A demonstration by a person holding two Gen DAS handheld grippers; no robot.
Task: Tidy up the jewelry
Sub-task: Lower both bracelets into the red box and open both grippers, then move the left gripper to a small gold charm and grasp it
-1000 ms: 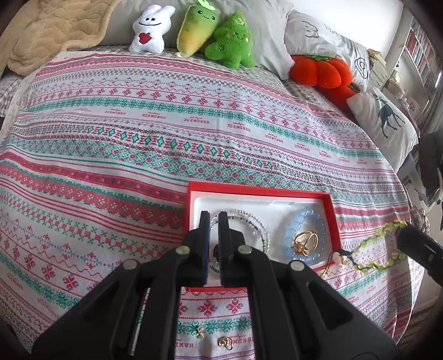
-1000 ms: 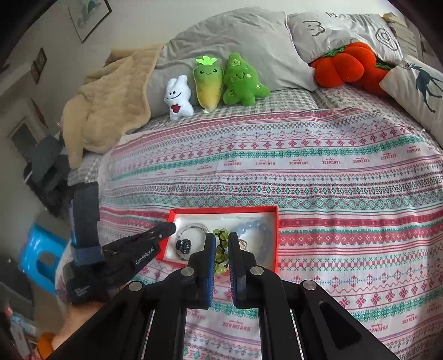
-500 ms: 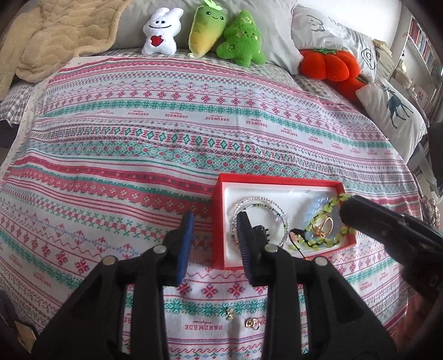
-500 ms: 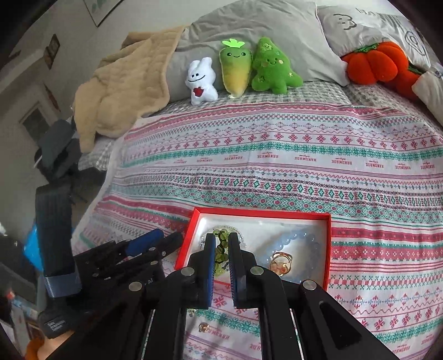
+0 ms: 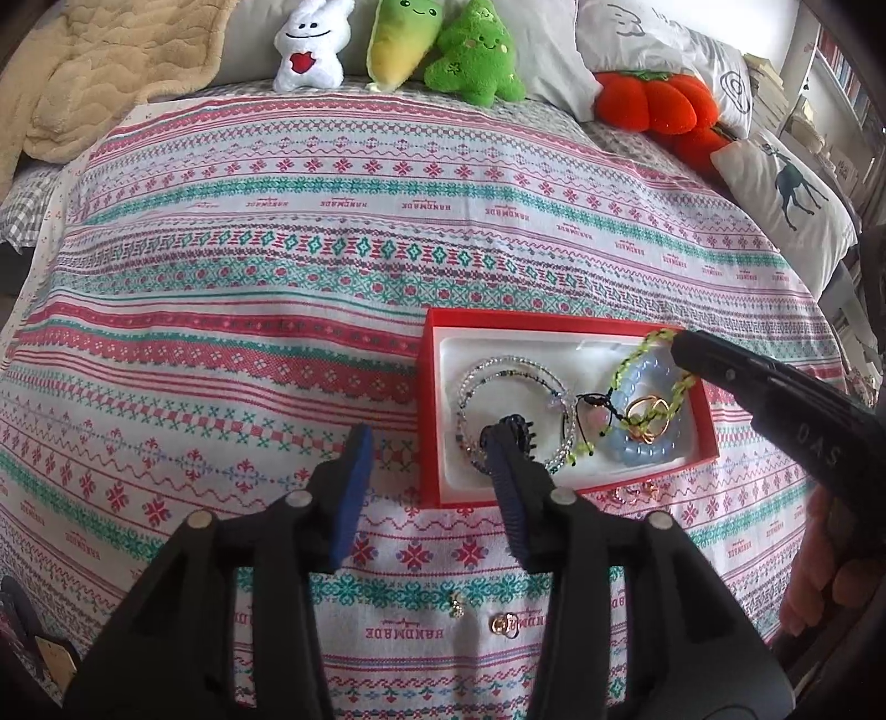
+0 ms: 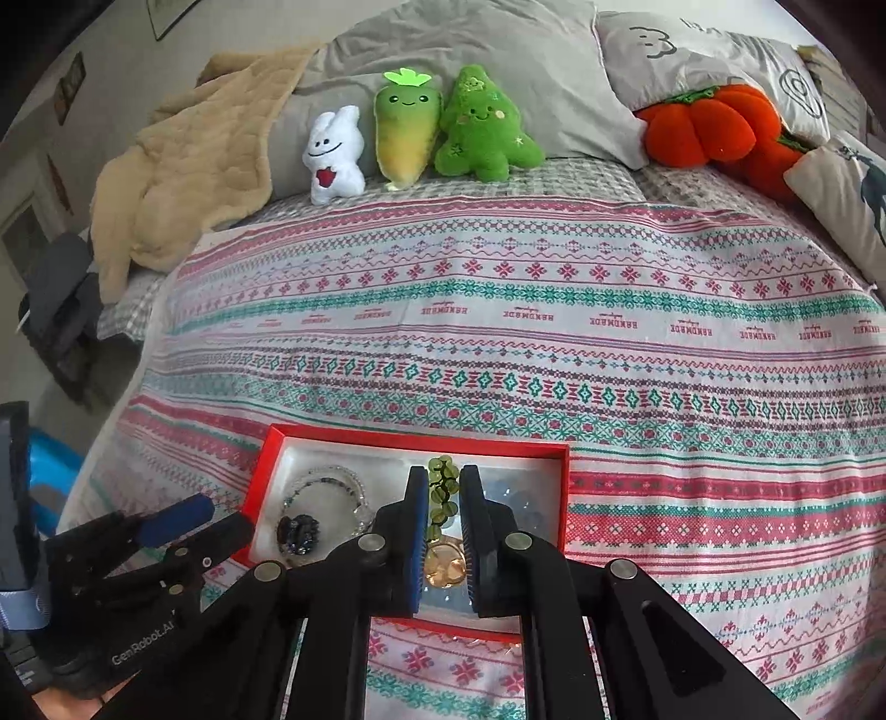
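A red box with a white lining lies on the patterned bedspread. It holds clear bead bracelets, a dark hair claw, a blue bead bracelet and gold rings. My right gripper is over the box, shut on a green bead bracelet that drapes onto the blue one; it also shows in the right wrist view. My left gripper is open and empty at the box's left front corner. Small gold earrings lie on the bedspread in front of the box.
Plush toys, grey pillows, an orange pumpkin cushion and a beige blanket line the bed's far side. More small gold pieces lie by the box's front edge. A blue stool stands beside the bed.
My left gripper opened, letting go of the dark hair claw into the box, and drew back left. My right gripper carried the green bracelet over the box and lowered it.
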